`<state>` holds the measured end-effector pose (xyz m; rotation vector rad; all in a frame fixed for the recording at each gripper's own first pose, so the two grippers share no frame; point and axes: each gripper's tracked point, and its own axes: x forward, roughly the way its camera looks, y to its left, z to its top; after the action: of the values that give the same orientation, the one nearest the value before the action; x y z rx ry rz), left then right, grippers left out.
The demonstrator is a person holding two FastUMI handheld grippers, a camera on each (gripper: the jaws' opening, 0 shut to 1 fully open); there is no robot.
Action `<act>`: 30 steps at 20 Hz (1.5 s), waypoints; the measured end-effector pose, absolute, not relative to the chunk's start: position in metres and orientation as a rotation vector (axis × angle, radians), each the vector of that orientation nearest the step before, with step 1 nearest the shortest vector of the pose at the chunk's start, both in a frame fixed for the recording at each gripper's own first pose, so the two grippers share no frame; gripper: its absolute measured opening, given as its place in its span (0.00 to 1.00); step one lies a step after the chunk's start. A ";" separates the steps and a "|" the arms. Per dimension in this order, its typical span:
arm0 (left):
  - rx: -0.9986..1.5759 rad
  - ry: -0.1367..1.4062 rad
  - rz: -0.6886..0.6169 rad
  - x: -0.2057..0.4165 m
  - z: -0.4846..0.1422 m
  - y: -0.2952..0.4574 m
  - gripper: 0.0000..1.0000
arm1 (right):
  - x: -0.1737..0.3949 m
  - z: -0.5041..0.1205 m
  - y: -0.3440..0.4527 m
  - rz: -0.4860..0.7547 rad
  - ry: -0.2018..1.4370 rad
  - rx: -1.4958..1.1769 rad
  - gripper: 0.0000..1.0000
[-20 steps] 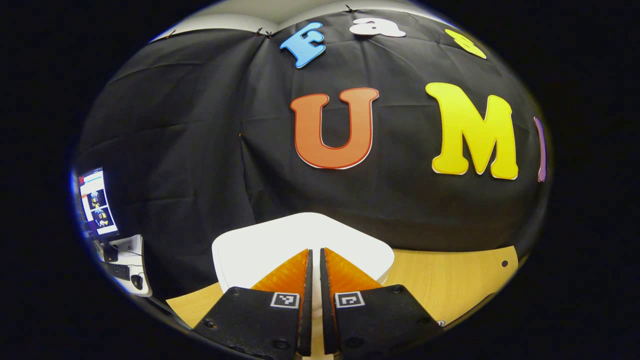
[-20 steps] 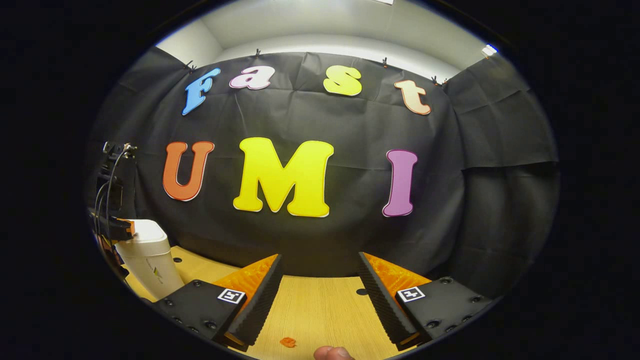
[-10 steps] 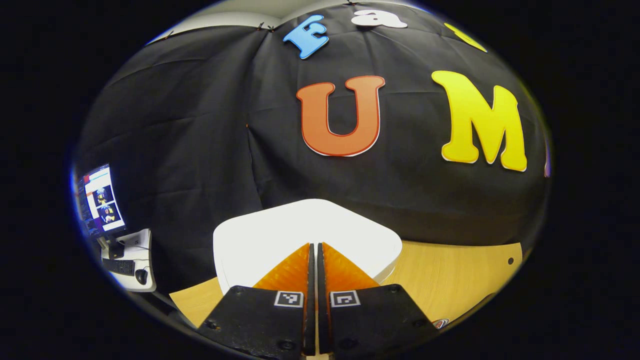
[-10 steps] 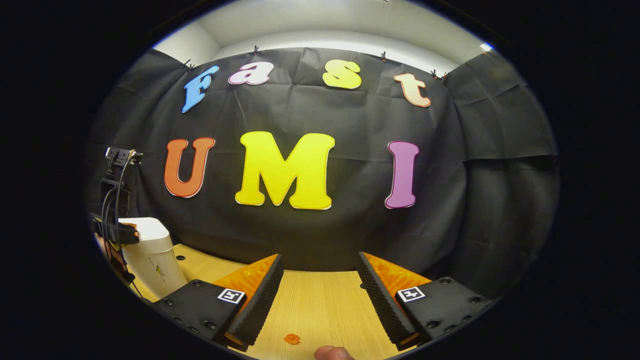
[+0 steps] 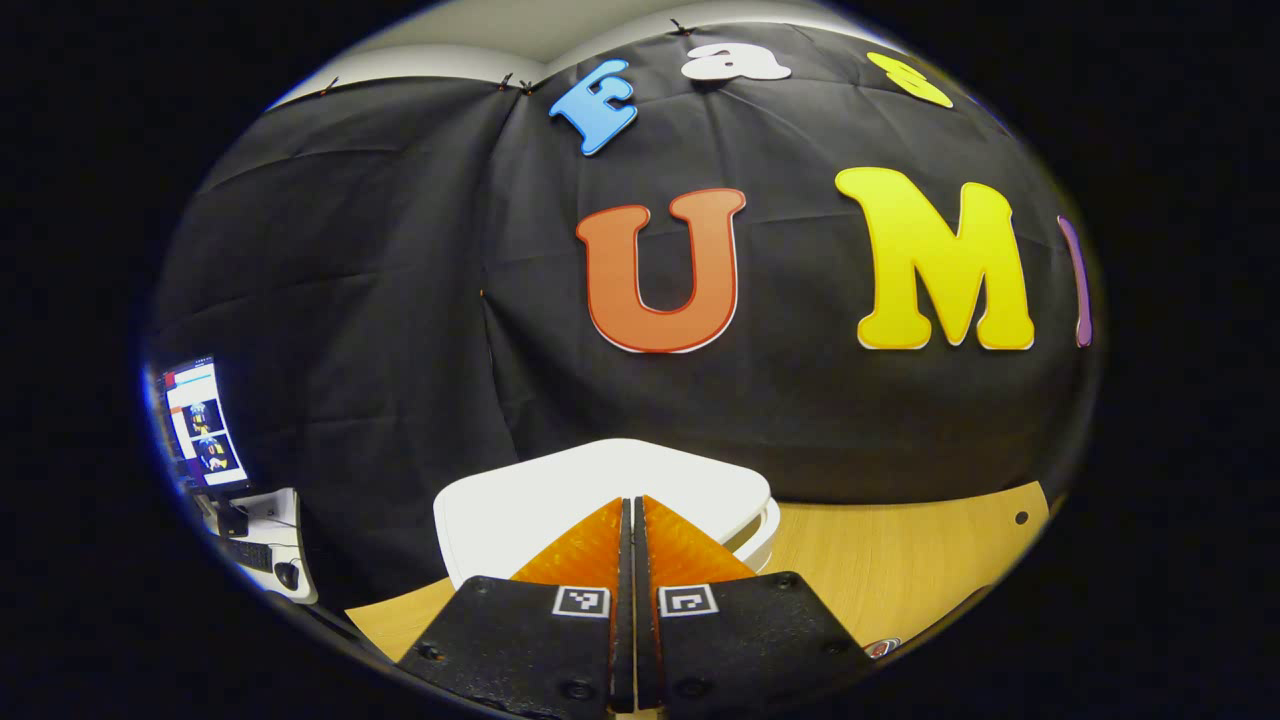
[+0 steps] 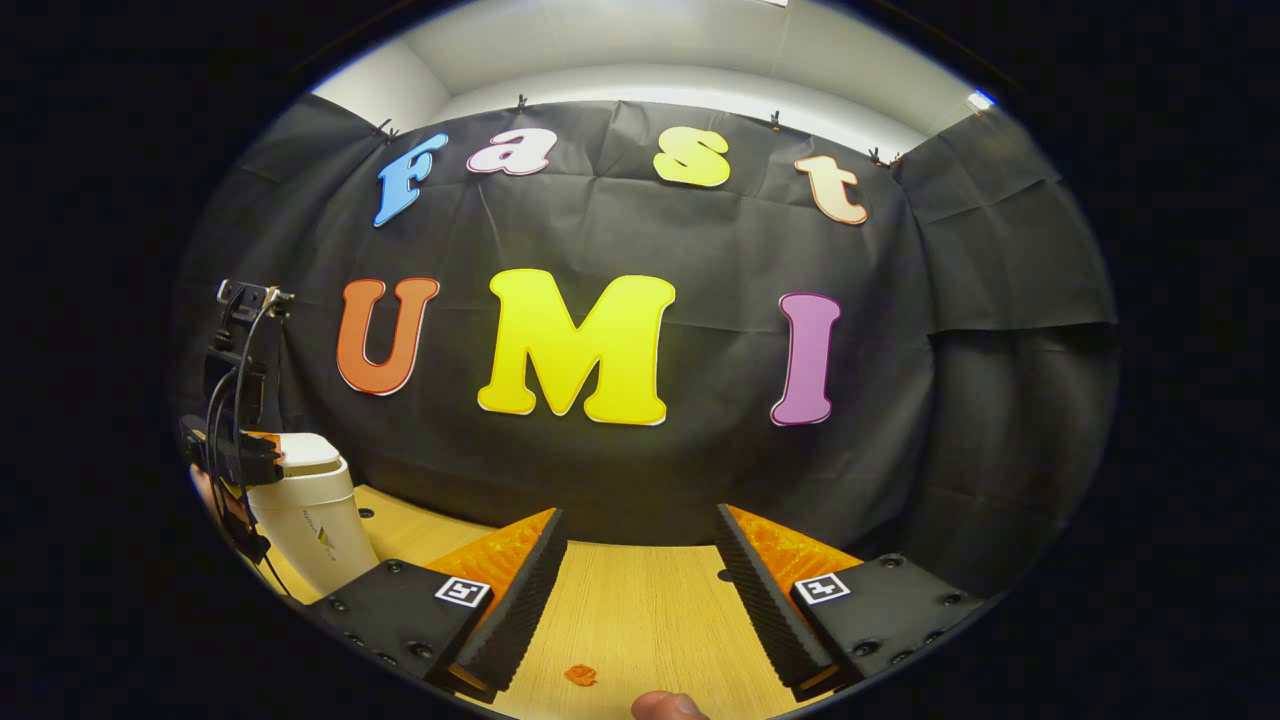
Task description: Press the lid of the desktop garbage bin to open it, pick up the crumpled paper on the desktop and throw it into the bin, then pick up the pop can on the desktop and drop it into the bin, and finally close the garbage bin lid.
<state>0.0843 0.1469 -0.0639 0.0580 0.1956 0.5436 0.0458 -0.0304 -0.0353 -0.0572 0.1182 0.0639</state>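
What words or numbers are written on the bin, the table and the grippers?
White plastic garbage bin: small printed mark on its side, too small to read.
Left gripper and right gripper: square black-and-white code markers, no words.
Wooden table: no writing.

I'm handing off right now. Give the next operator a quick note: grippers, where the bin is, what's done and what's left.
Left gripper: shut, empty, tips over the white lid of the garbage bin; contact unclear.
Right gripper: open, empty, above the wooden desktop, apart from the bin.
An orange scrap lies on the desktop near the right gripper.
Lid looks down, a thin gap at its right edge. Paper and can status: cannot tell. Check the bin and confirm the lid is closed.
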 end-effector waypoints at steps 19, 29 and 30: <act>0.001 0.065 0.284 0.054 -0.011 0.072 0.27 | 0.014 -0.053 -0.066 0.006 0.140 0.006 0.94; 0.043 0.061 0.136 0.039 -0.020 0.017 0.96 | 0.017 -0.087 -0.066 0.063 0.191 -0.002 0.94; 0.053 0.057 0.124 0.037 -0.020 0.013 0.96 | 0.018 -0.094 -0.066 0.069 0.203 -0.001 0.94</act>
<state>0.0374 0.0135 -0.0197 0.0532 0.0569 0.1245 0.0179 -0.0663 -0.0941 -0.0006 0.2032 0.0692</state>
